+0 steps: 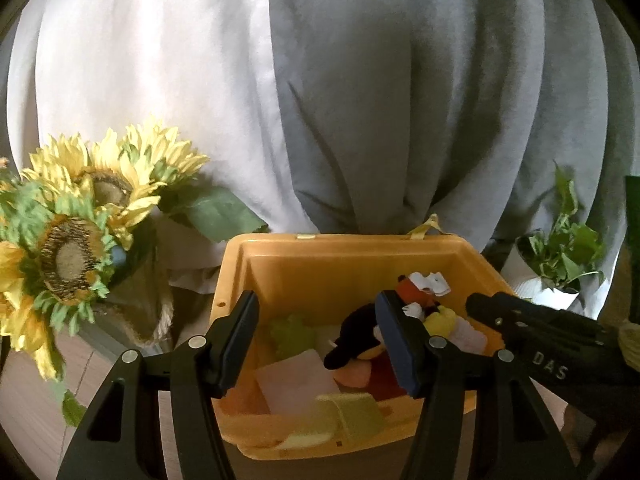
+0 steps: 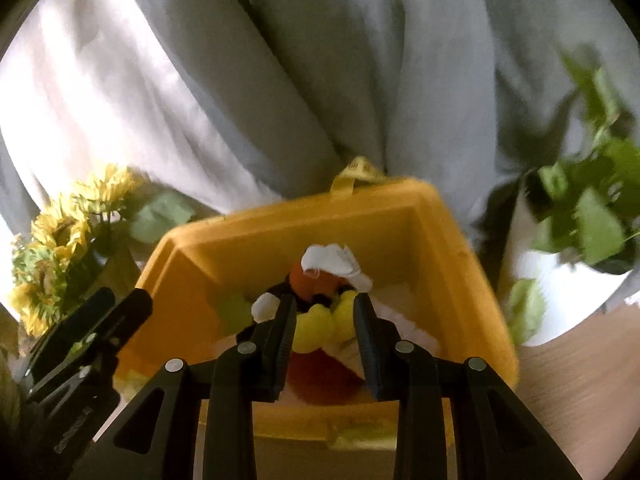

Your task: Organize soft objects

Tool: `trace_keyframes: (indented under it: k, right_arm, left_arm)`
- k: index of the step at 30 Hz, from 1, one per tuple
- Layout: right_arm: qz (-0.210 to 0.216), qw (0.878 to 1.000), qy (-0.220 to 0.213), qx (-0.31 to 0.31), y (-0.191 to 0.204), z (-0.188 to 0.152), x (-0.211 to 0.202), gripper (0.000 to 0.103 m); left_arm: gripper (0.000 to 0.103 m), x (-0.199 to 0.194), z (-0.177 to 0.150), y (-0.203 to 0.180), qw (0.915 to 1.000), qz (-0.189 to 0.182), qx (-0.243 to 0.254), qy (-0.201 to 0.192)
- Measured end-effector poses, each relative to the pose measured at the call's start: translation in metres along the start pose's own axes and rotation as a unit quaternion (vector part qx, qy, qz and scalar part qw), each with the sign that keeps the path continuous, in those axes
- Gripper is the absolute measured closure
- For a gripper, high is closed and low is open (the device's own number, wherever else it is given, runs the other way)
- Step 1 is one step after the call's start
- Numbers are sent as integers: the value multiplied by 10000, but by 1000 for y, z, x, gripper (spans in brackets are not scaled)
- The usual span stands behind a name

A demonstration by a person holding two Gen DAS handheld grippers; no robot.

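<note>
Placement of a plush toy (image 2: 320, 312) into a yellow bin (image 2: 460, 248), seen from both wrist cameras. Right gripper (image 2: 324, 312) reaches over the near rim of the bin with its jaws standing either side of the toy's yellow parts; the black fingers (image 2: 280, 336) look close against the plush, though blur leaves it uncertain whether they clamp it or have just let go. The toy, black, orange, yellow and white, lies toward the far right of the bin, on top of other soft pieces: a pale pink square (image 1: 296, 380), green blocks (image 1: 352, 412) at the near wall, a leafy green piece (image 1: 292, 334) and something red (image 1: 384, 380) beneath the toy. Left gripper (image 1: 316, 344) hangs over the near left part of the bin with its jaws spread wide and nothing between them. Sunflowers (image 1: 72, 232) stand just left of the bin, a potted plant (image 1: 560, 248) to its right, and curtains (image 1: 360, 100) hang behind. For a clean finish, the toy is best lowered until it rests on the pile before the jaws part, so that it settles rather than drops and rolls against the wall. Jaws should part fully and the gripper lift straight up, since plush fabric can snag on the ribbed pads and be dragged back out. The left gripper does best to hold off from the right one's path, well clear of the sunflowers.
</note>
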State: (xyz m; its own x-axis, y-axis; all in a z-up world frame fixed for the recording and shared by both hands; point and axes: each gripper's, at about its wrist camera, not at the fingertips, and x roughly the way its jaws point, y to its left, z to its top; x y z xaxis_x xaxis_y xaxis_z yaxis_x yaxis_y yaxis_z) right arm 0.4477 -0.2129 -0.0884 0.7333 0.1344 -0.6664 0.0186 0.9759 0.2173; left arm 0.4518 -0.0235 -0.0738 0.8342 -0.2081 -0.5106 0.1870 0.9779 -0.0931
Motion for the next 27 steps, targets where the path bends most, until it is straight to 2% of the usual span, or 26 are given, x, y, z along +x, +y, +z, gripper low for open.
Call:
trace_keyframes:
  k: [5, 14, 15, 16, 18, 20, 22, 24, 27]
  right_arm:
    - [-128, 9987, -428, -254, 9, -7, -39, 72]
    - [-83, 9957, -815, -425, 21, -24, -107, 71]
    - [-95, 9954, -844, -432, 21, -27, -114, 68]
    - [-103, 9951, -873, -451, 23, -30, -121, 58]
    - [-163, 9942, -977, -428, 24, -38, -138, 44]
    - [-226, 9929, -1094, -420, 25, -45, -155, 43]
    - [-263, 9919, -1170, -411, 24, -52, -171, 34]
    - [-313, 9905, -1277, -396, 24, -60, -189, 33]
    - [-401, 9883, -1401, -451, 27, -73, -215, 29]
  left_arm:
    - [43, -32, -2, -8, 9998, 116, 87, -135]
    - [34, -111, -10, -22, 9980, 441, 173, -429]
    - [32, -119, -11, -23, 9977, 474, 174, -456]
    - [31, -128, -13, -24, 9974, 508, 175, -485]
    - [28, -146, -17, -25, 9968, 546, 185, -555]
    - [22, -165, -22, -28, 9958, 621, 202, -635]
    - [19, -182, -27, -31, 9952, 658, 210, -698]
    - [13, -198, -31, -32, 9945, 717, 198, -741]
    - [9, -221, -39, -32, 9935, 782, 195, -800]
